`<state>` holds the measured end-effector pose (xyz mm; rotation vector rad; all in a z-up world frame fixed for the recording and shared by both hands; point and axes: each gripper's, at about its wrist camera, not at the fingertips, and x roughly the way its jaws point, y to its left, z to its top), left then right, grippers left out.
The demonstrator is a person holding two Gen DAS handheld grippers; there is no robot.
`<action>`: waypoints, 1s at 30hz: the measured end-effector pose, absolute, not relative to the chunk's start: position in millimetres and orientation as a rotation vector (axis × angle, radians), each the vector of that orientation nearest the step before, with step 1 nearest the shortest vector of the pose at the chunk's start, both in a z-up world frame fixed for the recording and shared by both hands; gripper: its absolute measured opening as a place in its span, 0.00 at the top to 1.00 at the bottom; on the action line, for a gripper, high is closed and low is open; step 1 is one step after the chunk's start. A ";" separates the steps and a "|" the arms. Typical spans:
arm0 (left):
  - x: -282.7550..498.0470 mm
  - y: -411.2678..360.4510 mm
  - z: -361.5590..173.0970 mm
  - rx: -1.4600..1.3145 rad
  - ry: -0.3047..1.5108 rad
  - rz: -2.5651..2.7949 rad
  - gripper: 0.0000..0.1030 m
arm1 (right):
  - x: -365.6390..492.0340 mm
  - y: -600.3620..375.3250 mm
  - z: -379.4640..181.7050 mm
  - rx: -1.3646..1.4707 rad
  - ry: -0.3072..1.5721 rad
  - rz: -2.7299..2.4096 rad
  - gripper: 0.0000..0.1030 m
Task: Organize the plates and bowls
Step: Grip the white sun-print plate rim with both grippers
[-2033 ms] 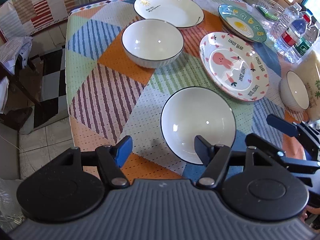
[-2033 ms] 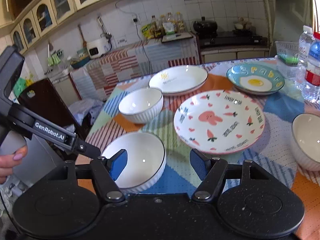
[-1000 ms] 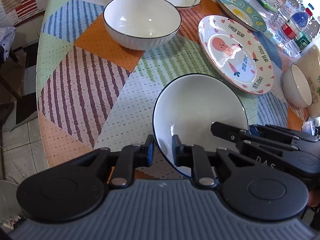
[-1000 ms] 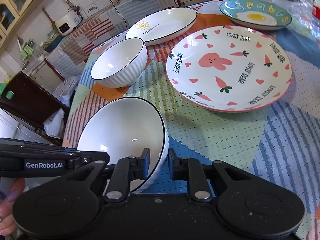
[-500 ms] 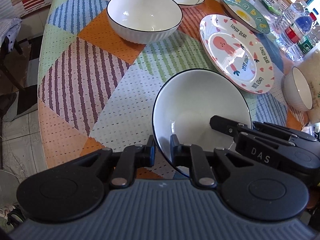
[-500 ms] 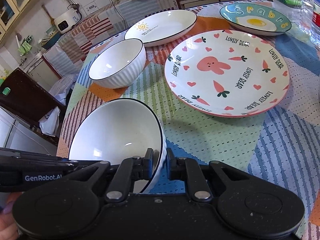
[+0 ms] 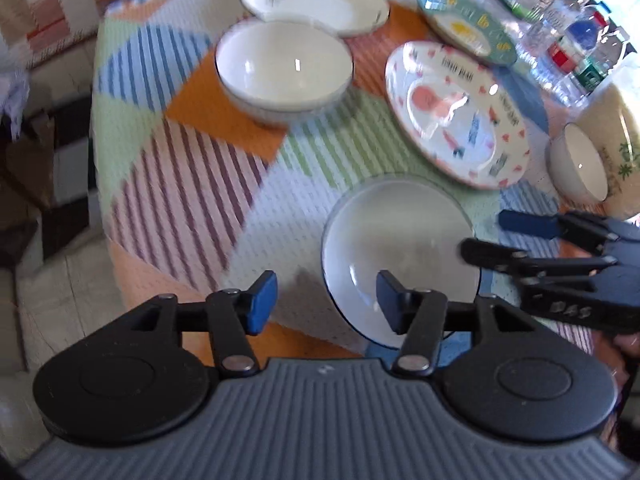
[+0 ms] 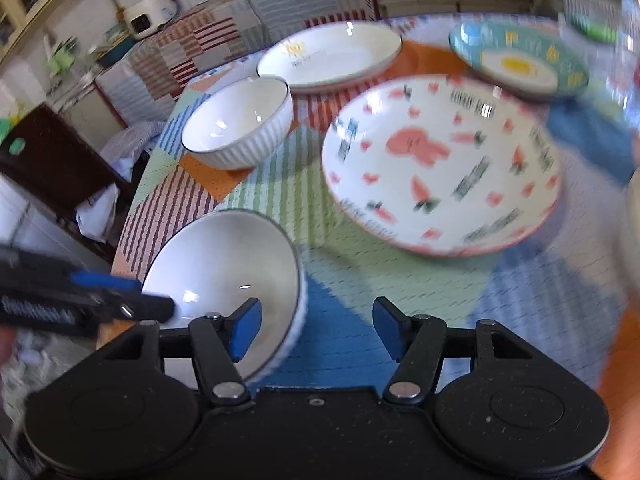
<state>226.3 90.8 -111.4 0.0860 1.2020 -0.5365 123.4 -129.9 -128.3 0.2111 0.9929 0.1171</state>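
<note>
A white ribbed bowl with a dark rim sits on the patchwork tablecloth near the front edge; it also shows in the right wrist view. My left gripper is open, its right finger over the bowl's near rim. My right gripper is open, its left finger over the bowl's right rim. A second white bowl stands further back. A bunny plate, a white sun plate and a blue egg plate lie beyond.
A small cream bowl and water bottles stand at the right of the table. The table's left edge drops to a tiled floor. Kitchen counters lie behind the table.
Both grippers were shut on the near bowl's rim half a second ago. Both have now opened and drawn back; the bowl rests on the cloth.
</note>
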 end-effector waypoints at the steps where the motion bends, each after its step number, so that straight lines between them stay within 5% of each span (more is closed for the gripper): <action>1: 234.2 93.9 -99.8 0.090 1.176 -0.544 0.39 | 121.2 -136.7 -115.8 0.189 0.948 0.134 0.34; 9: 350.0 81.6 -65.9 0.044 1.033 -0.544 0.37 | 187.8 -188.7 -64.7 0.144 0.548 0.115 0.27; 16: 444.4 62.8 -104.2 0.023 1.016 -0.531 0.38 | 293.2 -231.2 -100.4 0.528 0.752 0.185 0.29; 30: 534.5 52.8 -173.4 -0.116 1.069 -0.579 0.42 | 383.5 -240.9 -175.8 0.665 0.926 0.045 0.40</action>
